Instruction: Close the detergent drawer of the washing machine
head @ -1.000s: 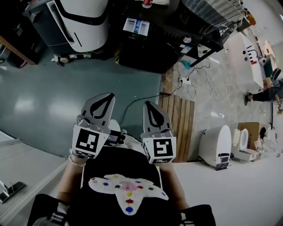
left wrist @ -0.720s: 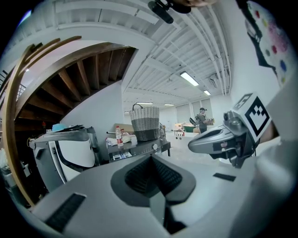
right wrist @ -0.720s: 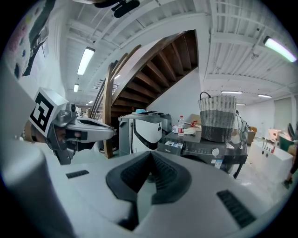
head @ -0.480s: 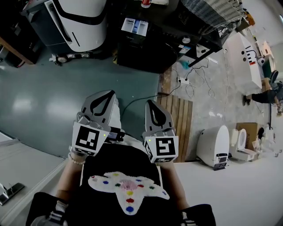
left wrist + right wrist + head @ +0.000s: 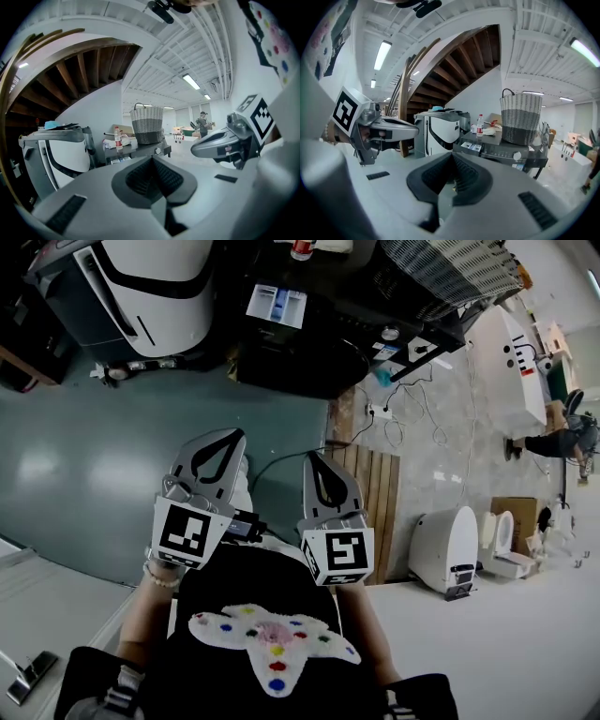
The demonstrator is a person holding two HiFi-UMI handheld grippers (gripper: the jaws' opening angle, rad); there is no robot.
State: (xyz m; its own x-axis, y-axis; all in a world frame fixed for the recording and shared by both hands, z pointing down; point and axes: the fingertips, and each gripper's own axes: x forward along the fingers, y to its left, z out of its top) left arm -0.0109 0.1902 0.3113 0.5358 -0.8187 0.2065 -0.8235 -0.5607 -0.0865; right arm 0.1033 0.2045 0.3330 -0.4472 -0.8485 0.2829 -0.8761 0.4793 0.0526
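Task's barely begun, as far as I can see. The white detergent drawer w/ blue insert [image 5: 276, 304] sticks out of the top front of the black washing machine [image 5: 300, 357], plainly open, & nothing is touching it. The person stands well back from the machine, across a stretch of grey-green floor [image 5: 112, 456], w/ both tools held up in front of the chest. The left tongs [image 5: 231, 442] are closed w/ nothing btwn the ribbed pads. The right tongs [image 5: 315, 461] are likewise shut tight & empty. Both point roughly toward the machine, side by side. On top of the machine sits a grey-and-white woven basket [image 5: 520, 119], and beside it, toward the drawer's end, a clear plastic bottle w/ red cap [image 5: 480, 125]. Just left of the machine stands a big white-and-black appliance [image 5: 155, 282]. On the floor in front of the machine, toward its right, lies a slatted wooden board [image 5: 375, 488]. Done so far: nothing that shows. Left to do, I'd judge: close the gap to the machine, set a closed tong tip against the drawer's front & push it in till flush. No grasp should be needed, a straight shove ought to do it. An off-centre push could jam the drawer on its rails.
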